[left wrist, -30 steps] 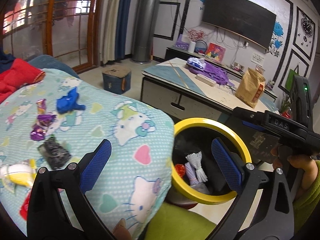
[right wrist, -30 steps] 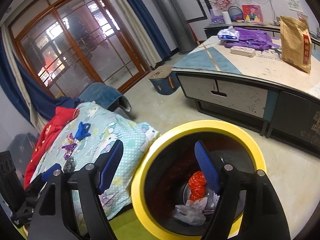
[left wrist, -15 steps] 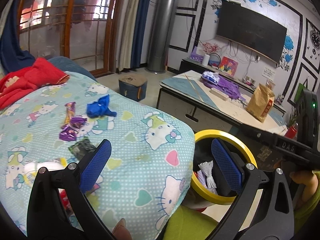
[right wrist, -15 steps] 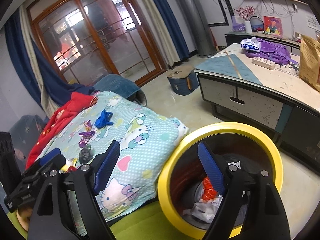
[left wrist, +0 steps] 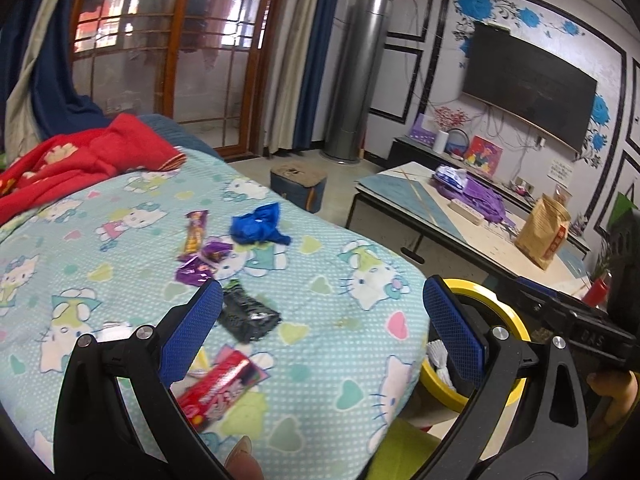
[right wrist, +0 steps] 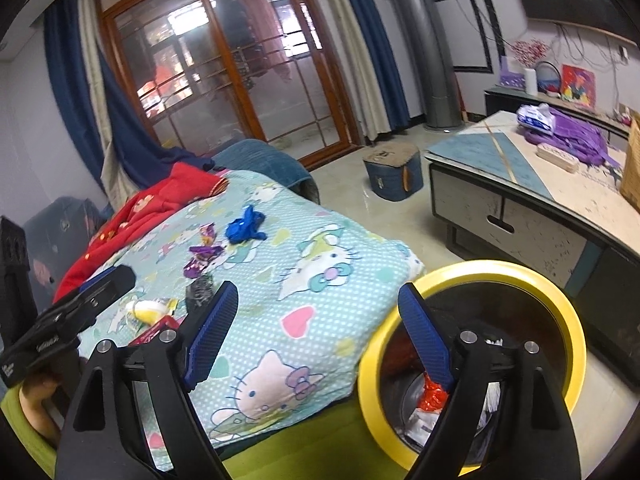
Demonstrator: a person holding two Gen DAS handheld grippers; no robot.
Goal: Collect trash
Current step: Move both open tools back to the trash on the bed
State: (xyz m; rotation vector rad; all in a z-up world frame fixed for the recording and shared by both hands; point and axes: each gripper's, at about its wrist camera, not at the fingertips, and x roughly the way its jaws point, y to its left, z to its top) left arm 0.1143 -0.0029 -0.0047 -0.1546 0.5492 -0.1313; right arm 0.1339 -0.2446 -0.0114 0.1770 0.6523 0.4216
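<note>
Patterned blanket (left wrist: 340,344), red wrapper (left wrist: 218,390) lying diagonally, black packet (left wrist: 248,316) diagonal

Living room with glass doors, a wall television and a low table

A wood-framed glass door (right wrist: 240,92) with blue curtains (right wrist: 360,40) and pale curtains fills the far wall; warm light shows behind the glass. A tall grey cylinder unit (left wrist: 356,76) stands in the corner. A dark television (left wrist: 528,84) hangs on a white wall with blue flower decoration (left wrist: 476,0). The floor (right wrist: 400,224) is pale and glossy. A low table (right wrist: 520,184) with 1 drawer stands near a small blue stool (right wrist: 394,176).
</note>
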